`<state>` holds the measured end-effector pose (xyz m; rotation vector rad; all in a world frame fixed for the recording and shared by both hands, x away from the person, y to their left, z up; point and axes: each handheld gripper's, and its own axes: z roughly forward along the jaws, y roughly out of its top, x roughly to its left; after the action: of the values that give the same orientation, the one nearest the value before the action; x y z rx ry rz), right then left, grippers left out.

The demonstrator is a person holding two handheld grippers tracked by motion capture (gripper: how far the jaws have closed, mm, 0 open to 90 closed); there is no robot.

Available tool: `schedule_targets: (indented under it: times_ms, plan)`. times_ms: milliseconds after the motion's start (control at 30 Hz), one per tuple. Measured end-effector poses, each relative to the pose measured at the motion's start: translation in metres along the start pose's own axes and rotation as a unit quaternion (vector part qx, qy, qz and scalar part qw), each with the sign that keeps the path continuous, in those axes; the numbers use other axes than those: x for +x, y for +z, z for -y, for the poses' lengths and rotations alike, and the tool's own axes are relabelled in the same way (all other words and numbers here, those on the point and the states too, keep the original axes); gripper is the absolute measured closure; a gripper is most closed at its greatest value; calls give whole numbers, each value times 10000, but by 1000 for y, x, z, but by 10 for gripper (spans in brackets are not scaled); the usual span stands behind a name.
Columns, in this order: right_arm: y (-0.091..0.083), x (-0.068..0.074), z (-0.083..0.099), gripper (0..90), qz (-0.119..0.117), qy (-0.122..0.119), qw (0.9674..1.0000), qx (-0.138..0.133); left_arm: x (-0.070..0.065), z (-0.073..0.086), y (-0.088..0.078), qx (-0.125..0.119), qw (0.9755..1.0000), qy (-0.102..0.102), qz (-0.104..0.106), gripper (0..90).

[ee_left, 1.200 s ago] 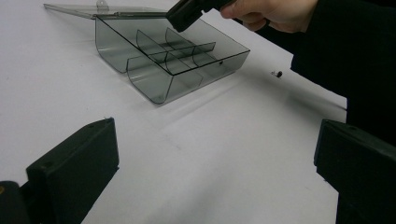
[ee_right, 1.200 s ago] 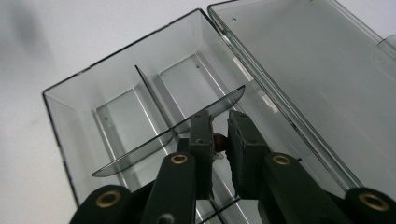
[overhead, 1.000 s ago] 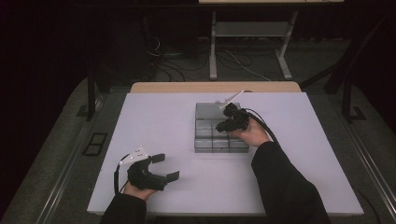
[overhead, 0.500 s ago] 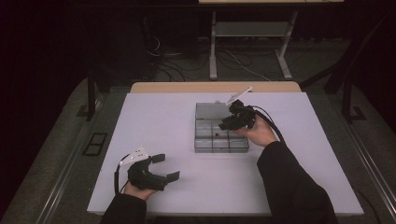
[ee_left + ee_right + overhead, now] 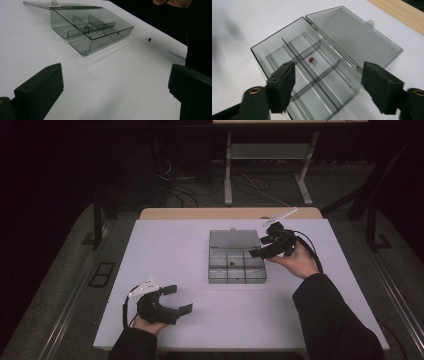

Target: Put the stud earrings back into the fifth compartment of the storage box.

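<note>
A clear smoky compartment box (image 5: 214,270) lies mid-table with its lid (image 5: 232,239) folded flat behind it. A small reddish-brown part with thin leads (image 5: 311,60) rests in a middle compartment, seen as a dark dot (image 5: 230,265) from above. My right gripper (image 5: 260,247) hovers over the box's right edge. Its jaws have just been opening and stand open with nothing between them (image 5: 328,75). At the front left, my left gripper (image 5: 179,299) rests low over the table, open and empty (image 5: 116,77), pointing toward the box (image 5: 75,42).
A tiny dark piece (image 5: 149,39) lies on the white table (image 5: 170,250) beyond the box, near the person's dark sleeve (image 5: 330,320). A wooden strip (image 5: 200,213) edges the table's far side. A desk frame and cables stand on the floor behind.
The right gripper has lifted and drawn off to the right, from over the compartments to the box's right edge, and its jaws have spread apart. The left gripper has not moved.
</note>
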<state>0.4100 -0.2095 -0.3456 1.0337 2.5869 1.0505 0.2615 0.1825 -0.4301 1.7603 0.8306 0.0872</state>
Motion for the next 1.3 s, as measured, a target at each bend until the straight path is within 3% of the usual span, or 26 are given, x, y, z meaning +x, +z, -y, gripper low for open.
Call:
schedule_targets:
  times_ms: [300,333,1300]
  plan:
    - [-25,-9,18,91,44,302,9994,-192,0,0,0,3,10000,-2,-4,0]
    - [-29,-10,24,4,52,345,9992,-191,0,0,0,3,10000,-2,-4,0]
    - [-53,-14,120,4,143,669,9977,18,0,1,1,40,10000,12,-22,0]
